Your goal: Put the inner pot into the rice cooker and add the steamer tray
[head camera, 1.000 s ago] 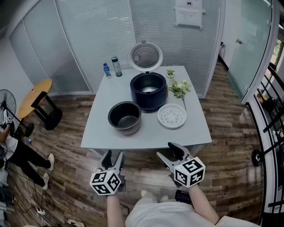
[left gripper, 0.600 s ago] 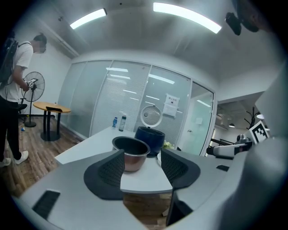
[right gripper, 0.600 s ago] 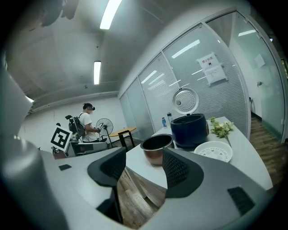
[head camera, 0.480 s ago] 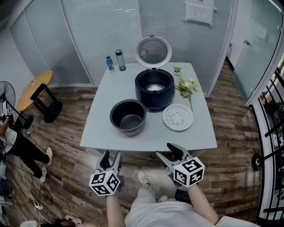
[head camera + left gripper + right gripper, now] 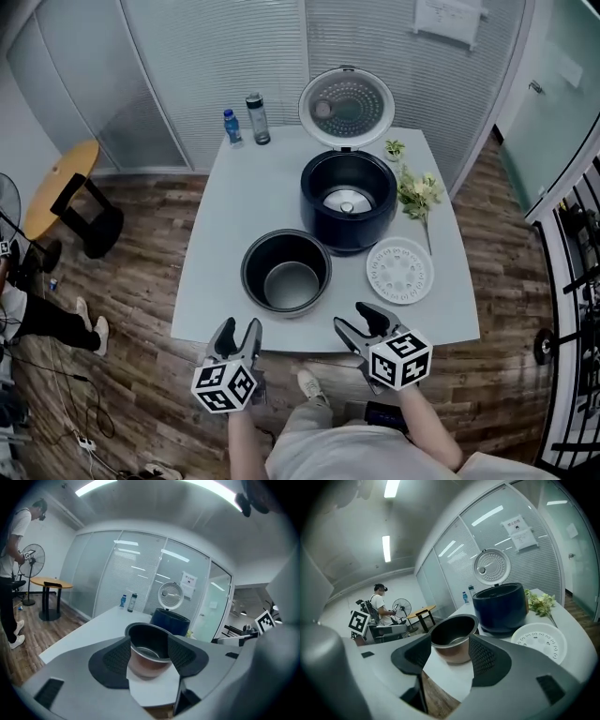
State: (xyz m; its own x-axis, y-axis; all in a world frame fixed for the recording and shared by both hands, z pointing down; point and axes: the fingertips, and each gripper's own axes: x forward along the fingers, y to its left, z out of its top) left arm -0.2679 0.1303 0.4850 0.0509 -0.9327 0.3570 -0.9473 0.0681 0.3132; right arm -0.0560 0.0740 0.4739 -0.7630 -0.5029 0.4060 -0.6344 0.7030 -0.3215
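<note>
The dark inner pot (image 5: 286, 274) stands empty near the front edge of the white table (image 5: 220, 244). Behind it to the right is the navy rice cooker (image 5: 349, 201), its round lid (image 5: 346, 95) tipped up and open. The white perforated steamer tray (image 5: 400, 270) lies flat to the right of the pot. My left gripper (image 5: 235, 337) and right gripper (image 5: 360, 321) hover just short of the table's front edge, both open and holding nothing. In both gripper views the inner pot (image 5: 149, 646) (image 5: 453, 637) shows between the jaws, well ahead of them.
Two bottles (image 5: 246, 122) stand at the table's far left corner. A sprig of flowers (image 5: 416, 187) lies right of the cooker. A small round side table (image 5: 67, 187) stands on the wooden floor at left. A person (image 5: 380, 606) stands by a fan beyond it.
The table and everything on it have drawn nearer and lower in the head view. Both grippers stay open in the same pose, now close to the table's front edge.
</note>
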